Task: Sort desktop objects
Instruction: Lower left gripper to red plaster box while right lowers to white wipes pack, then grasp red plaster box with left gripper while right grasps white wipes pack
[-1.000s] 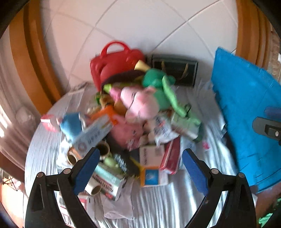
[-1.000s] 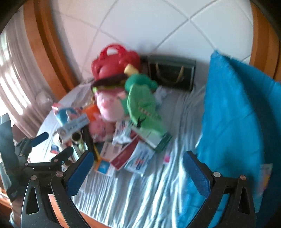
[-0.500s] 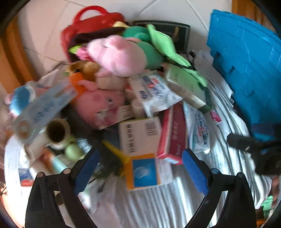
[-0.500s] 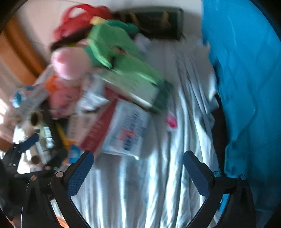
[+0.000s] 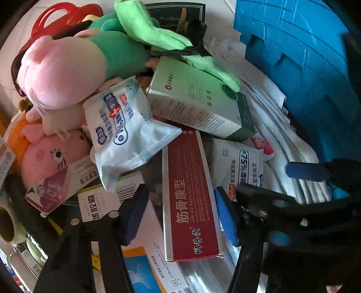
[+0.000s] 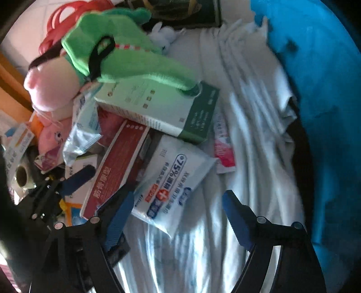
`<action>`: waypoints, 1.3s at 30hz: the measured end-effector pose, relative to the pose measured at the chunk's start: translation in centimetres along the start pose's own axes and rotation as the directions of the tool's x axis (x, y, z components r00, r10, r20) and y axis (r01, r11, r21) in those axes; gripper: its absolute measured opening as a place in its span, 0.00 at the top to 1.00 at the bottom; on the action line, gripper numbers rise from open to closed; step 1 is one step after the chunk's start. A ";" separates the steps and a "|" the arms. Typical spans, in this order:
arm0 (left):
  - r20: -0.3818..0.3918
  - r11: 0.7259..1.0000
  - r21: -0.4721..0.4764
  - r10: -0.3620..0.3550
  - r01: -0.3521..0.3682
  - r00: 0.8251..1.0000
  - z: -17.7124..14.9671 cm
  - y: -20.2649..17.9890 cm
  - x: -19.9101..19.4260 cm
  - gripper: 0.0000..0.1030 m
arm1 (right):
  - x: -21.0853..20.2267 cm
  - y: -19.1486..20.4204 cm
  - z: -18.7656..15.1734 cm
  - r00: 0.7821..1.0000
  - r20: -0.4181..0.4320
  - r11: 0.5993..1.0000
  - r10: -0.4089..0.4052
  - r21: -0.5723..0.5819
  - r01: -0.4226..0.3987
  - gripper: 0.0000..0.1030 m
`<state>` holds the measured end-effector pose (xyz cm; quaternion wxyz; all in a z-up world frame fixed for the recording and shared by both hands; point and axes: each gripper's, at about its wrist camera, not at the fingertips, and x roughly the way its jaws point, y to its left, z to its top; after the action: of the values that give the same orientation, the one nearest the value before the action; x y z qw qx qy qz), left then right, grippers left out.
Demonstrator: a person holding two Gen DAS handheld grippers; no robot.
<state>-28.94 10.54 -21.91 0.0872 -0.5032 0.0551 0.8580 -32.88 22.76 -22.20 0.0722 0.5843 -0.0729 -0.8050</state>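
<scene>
1. Change since a second ago: both claws have dropped from a high view over the whole heap to close above its near edge, and the jaws of each have just been closing.
2. Item in hand: long red-and-silver cardboard box point(image 5: 191, 198), lying flat at the front of the pile. The left claw point(image 5: 180, 216) straddles it, pads just beside its long edges; I cannot tell whether they press yet.
3. Second item: white soft wipes pack with blue "75%" print point(image 6: 173, 182), on the white cloth-covered desk point(image 6: 248, 157) just beside the red box. The right claw point(image 6: 178, 216) stands released around its near corner, not gripping.
4. Step, as judged: first picks of the sort, grasp not completed. Next: finish closing squarely, then lift clear without dragging neighbours.
5. Neighbours: pale green carton point(image 5: 198, 101) overlapping the red box's far end; a second white wipes pack point(image 5: 126, 133); pink plush toy point(image 5: 65, 69); green plush toy point(image 6: 121, 54).
6. Containers: blue plastic crate point(image 5: 300, 67) at the right, contents hidden; red handled basket point(image 5: 61, 13) behind, contents unclear.
</scene>
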 end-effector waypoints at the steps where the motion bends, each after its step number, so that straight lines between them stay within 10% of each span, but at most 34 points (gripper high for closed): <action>1: 0.006 1.000 0.005 0.005 -0.005 1.000 -0.2 -0.1 0.0 0.48 | 0.6 -0.1 0.3 1.000 -0.012 1.000 -0.003 0.012 0.003 0.23; 11: -0.104 0.988 -0.080 -0.138 0.130 0.985 -3.6 -0.9 0.3 0.57 | 0.5 -2.1 -1.5 0.992 -0.072 0.994 -0.105 -0.040 0.103 0.78; 16: -0.095 0.992 -0.095 -0.092 0.083 0.991 -3.8 -1.5 0.0 0.57 | -0.8 -3.6 -2.1 0.995 -0.067 0.997 -0.073 -0.016 0.072 0.74; 22: -0.089 0.991 -0.111 -0.079 0.069 0.993 -4.1 -1.8 0.6 0.55 | -0.6 -2.8 -2.3 0.998 -0.055 1.000 -0.013 0.016 0.014 0.43; 28: -0.067 0.991 -0.114 -0.072 0.064 0.995 -5.5 -2.3 -0.6 0.56 | 2.1 -1.5 -2.0 0.996 -0.081 0.999 -0.040 0.017 0.042 0.40; 32: -0.058 0.992 -0.116 -0.065 0.057 0.996 -6.1 -2.5 -1.5 0.57 | 1.1 0.5 -2.3 0.992 -0.025 0.990 -0.125 -0.075 0.123 0.73; 39: 0.007 0.988 -0.144 -0.051 0.052 0.999 -7.3 -2.4 -5.9 0.57 | -4.3 1.7 -3.6 0.994 0.056 0.987 -0.090 -0.130 0.097 0.81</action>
<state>-19.41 11.04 -20.31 0.0728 -0.5079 -0.0202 0.8581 -28.06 21.81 -18.91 0.0710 0.5606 0.0063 -0.8250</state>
